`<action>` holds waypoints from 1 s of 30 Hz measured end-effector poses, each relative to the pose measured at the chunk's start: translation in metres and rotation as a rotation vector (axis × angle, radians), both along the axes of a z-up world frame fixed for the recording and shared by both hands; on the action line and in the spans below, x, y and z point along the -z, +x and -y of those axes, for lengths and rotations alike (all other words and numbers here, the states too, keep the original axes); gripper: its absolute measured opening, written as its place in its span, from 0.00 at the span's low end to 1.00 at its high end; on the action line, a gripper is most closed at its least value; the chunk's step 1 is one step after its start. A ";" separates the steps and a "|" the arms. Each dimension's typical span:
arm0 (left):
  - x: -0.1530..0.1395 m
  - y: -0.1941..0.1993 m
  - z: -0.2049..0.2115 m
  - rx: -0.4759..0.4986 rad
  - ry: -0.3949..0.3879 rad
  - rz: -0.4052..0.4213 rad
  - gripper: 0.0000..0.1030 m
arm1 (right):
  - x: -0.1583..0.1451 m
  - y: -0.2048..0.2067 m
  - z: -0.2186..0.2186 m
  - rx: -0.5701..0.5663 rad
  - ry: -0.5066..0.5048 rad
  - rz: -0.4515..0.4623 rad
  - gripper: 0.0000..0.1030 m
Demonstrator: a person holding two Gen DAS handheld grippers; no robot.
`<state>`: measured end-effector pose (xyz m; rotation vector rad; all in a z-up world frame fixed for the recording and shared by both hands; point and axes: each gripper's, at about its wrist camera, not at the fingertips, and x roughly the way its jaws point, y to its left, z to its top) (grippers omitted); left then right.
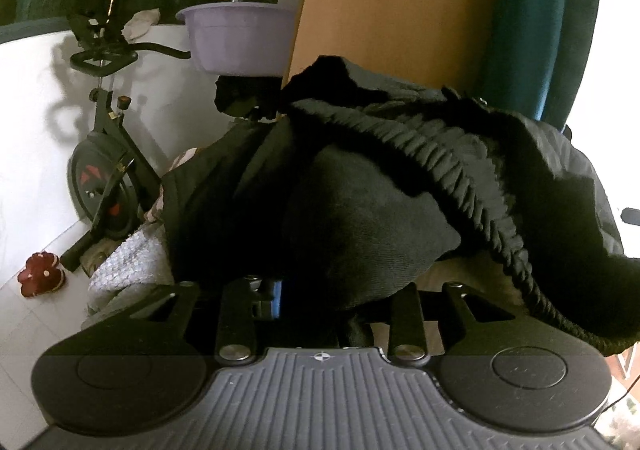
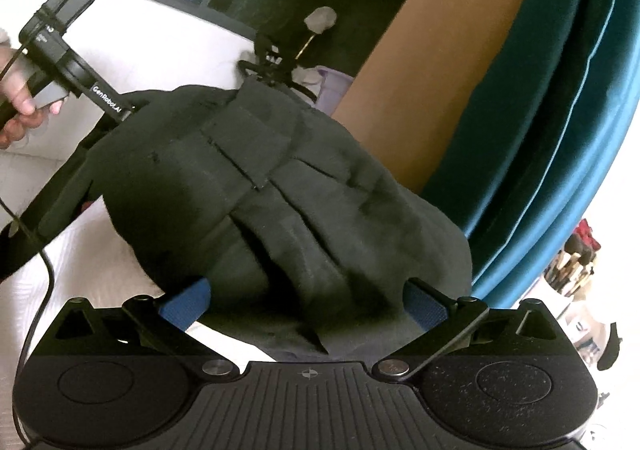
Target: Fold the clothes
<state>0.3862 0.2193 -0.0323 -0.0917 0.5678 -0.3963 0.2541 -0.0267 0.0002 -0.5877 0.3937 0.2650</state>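
A black garment (image 1: 360,189) with a ribbed elastic band (image 1: 460,177) hangs bunched in front of the left wrist camera and drapes over my left gripper (image 1: 316,290). Its fingers are buried in the cloth and close together, gripping a fold. In the right wrist view the same garment (image 2: 280,189) is lifted off the white bed surface (image 2: 100,270). A hand (image 2: 20,101) holds the left gripper's handle (image 2: 60,45) at its upper left edge. My right gripper (image 2: 308,306) stands wide open, and the cloth's lower edge sags between its blue pads (image 2: 188,306) without being pinched.
An exercise bike (image 1: 104,169) stands at the left with a purple basin (image 1: 240,37) behind it. A brown board (image 1: 400,9) and a teal curtain (image 1: 540,29) rise behind the garment. A red item (image 1: 40,274) lies on the floor. A cup of brushes (image 2: 568,270) stands at right.
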 end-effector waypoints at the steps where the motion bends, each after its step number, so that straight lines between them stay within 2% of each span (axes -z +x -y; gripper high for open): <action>1: 0.001 0.000 0.000 0.004 0.004 0.001 0.31 | -0.001 -0.001 0.000 -0.004 -0.004 0.000 0.99; 6: 0.005 0.001 -0.001 0.023 0.006 -0.004 0.36 | -0.006 -0.012 0.004 -0.017 0.010 0.007 0.99; 11: 0.010 0.006 -0.002 0.020 -0.016 -0.023 0.42 | 0.003 -0.009 0.000 -0.043 -0.121 0.017 0.99; 16: 0.014 0.006 -0.001 0.011 -0.035 -0.025 0.43 | 0.019 -0.004 -0.009 -0.086 -0.196 0.015 0.99; 20: 0.015 0.004 0.000 0.006 -0.023 -0.017 0.43 | 0.024 0.021 -0.019 -0.044 -0.166 0.026 0.99; 23: 0.015 0.003 0.001 0.003 -0.014 -0.018 0.43 | 0.012 0.042 -0.023 -0.029 -0.079 0.011 0.99; 25: 0.015 0.004 0.002 0.003 -0.008 -0.018 0.43 | -0.005 0.052 -0.017 -0.015 0.031 -0.011 0.97; 27: 0.014 0.003 0.002 0.005 0.002 -0.015 0.43 | -0.023 0.067 0.005 0.037 0.256 -0.054 0.73; 28: 0.014 0.003 0.003 0.005 0.009 -0.012 0.45 | -0.031 0.075 0.018 0.067 0.377 -0.084 0.49; 29: 0.015 0.003 0.003 0.002 0.016 -0.012 0.47 | -0.037 0.082 0.029 0.098 0.490 -0.114 0.35; 30: 0.016 0.003 0.003 -0.002 0.021 -0.015 0.51 | -0.039 0.088 0.040 0.130 0.585 -0.140 0.33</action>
